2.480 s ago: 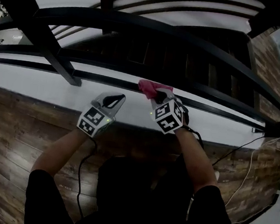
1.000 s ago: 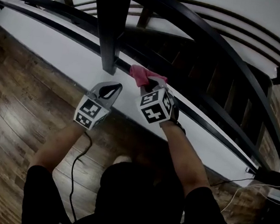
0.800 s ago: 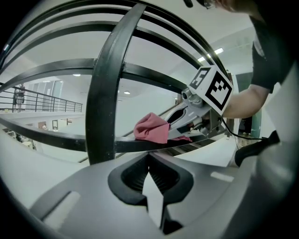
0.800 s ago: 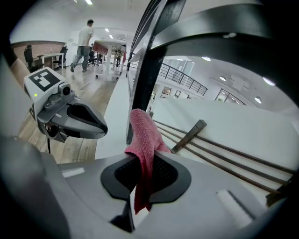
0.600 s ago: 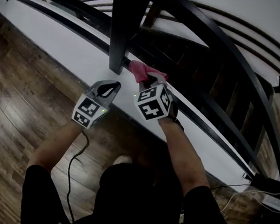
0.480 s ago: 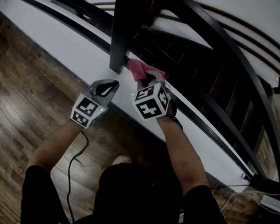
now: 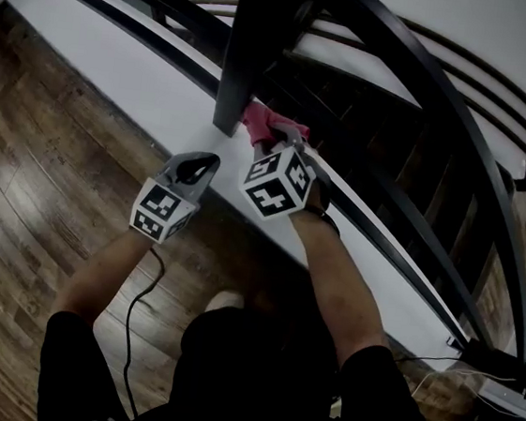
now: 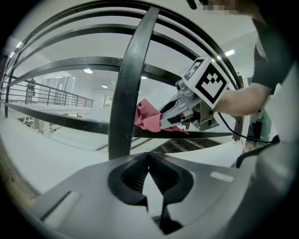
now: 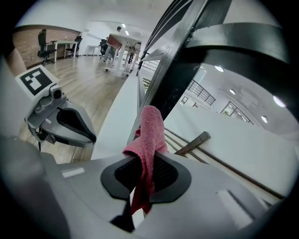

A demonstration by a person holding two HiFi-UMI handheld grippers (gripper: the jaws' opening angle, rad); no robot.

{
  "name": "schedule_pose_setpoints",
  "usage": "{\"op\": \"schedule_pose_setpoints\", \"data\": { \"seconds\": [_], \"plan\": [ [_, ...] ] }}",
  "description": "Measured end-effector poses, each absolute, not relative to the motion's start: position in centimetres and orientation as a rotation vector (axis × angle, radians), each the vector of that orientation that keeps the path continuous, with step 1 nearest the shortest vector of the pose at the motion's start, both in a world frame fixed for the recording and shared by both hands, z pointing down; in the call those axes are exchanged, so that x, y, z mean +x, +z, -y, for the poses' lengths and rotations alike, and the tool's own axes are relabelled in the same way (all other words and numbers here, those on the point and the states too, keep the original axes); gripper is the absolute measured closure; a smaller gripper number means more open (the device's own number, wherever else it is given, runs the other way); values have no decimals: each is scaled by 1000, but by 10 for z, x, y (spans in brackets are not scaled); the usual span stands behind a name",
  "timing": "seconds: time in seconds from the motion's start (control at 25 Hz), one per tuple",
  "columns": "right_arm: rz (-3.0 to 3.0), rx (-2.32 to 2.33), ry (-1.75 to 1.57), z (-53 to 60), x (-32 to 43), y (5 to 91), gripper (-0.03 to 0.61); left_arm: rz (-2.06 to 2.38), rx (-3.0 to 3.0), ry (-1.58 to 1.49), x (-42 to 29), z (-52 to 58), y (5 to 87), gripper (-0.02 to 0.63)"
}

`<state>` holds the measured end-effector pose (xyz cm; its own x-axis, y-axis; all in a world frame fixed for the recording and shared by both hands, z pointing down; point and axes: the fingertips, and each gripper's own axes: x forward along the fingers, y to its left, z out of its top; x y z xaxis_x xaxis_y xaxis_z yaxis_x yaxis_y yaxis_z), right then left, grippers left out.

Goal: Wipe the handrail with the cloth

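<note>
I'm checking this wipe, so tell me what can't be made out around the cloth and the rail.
Head view: where the pink cloth meets the lower rail, hidden by the right tongs and the dark post.
Right gripper view: the rail under the cloth, covered by the cloth itself.
All views: dust on the rail, too dark to tell.

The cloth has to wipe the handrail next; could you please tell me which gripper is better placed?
Right. The right gripper is shut on the pink cloth, against the handrail beside the post; the left gripper is shut and empty.
</note>
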<state>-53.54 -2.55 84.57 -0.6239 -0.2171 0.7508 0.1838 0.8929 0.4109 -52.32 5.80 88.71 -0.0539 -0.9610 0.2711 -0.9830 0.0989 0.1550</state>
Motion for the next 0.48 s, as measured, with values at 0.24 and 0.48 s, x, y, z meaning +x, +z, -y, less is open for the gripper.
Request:
{"op": "schedule_pose_setpoints", "data": {
  "seconds": [0.24, 0.48],
  "plan": [
    [2206, 26, -579, 20, -543, 845, 541, 2111, 1892, 134, -522, -68, 881, 614],
    [2297, -106, -391, 2, -538, 846, 541, 2146, 1866, 126, -525, -81, 870, 614]
  ]
}}
